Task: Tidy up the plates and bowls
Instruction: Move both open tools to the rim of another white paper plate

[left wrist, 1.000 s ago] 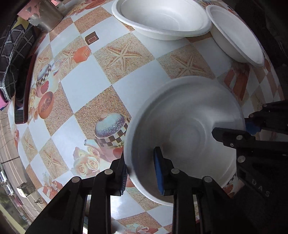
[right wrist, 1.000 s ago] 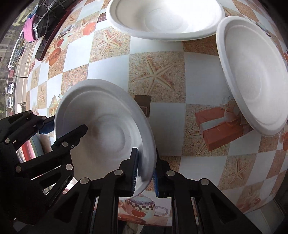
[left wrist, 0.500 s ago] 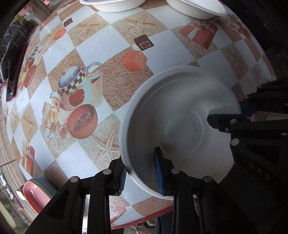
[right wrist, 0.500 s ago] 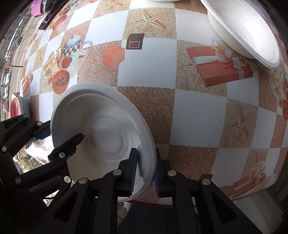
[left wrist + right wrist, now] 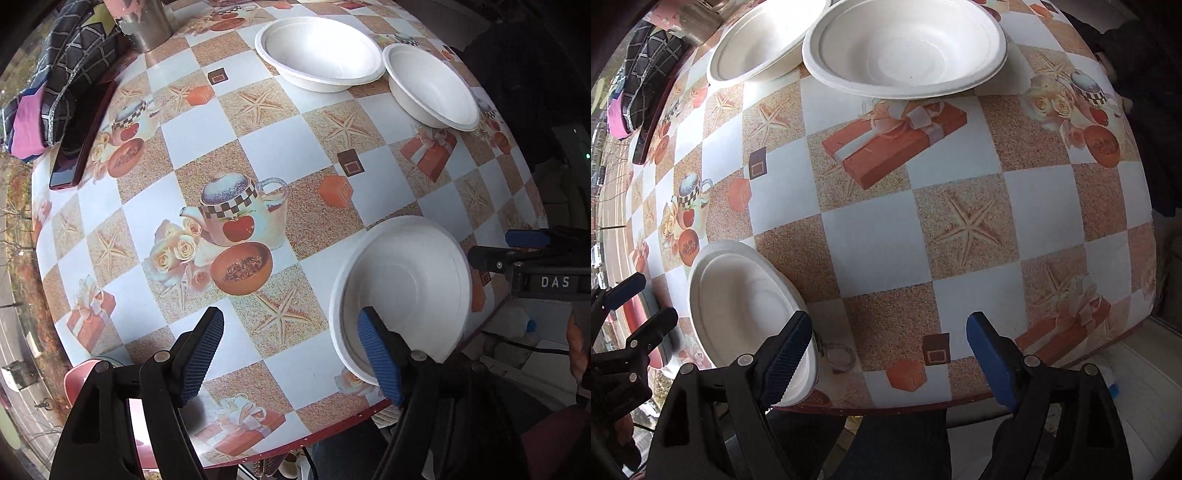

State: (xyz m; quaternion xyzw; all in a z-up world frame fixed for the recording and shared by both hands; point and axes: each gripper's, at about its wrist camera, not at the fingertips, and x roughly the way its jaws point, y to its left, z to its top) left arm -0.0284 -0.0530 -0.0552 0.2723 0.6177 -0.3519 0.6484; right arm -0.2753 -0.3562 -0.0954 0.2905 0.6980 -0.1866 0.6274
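A white paper bowl (image 5: 402,288) rests on the patterned table near its front edge; it also shows in the right wrist view (image 5: 746,306). My left gripper (image 5: 291,354) is open, its right finger inside the bowl's near rim. My right gripper (image 5: 890,354) is open, its left finger by the bowl's right rim. Two more white bowls stand at the far side: a wide one (image 5: 319,53) and a smaller one (image 5: 432,86), seen too in the right wrist view as the wide one (image 5: 761,48) and the smaller one (image 5: 905,44).
A dark red tray (image 5: 83,136) with checked cloth (image 5: 55,74) lies at the table's far left, beside a metal can (image 5: 144,22). The table's front edge (image 5: 332,424) is close under both grippers. A pink stool (image 5: 77,380) stands below at left.
Both grippers were shut on the bowl's rim and carried it toward the front edge. Now the bowl rests on the table and both grippers have opened and let go.
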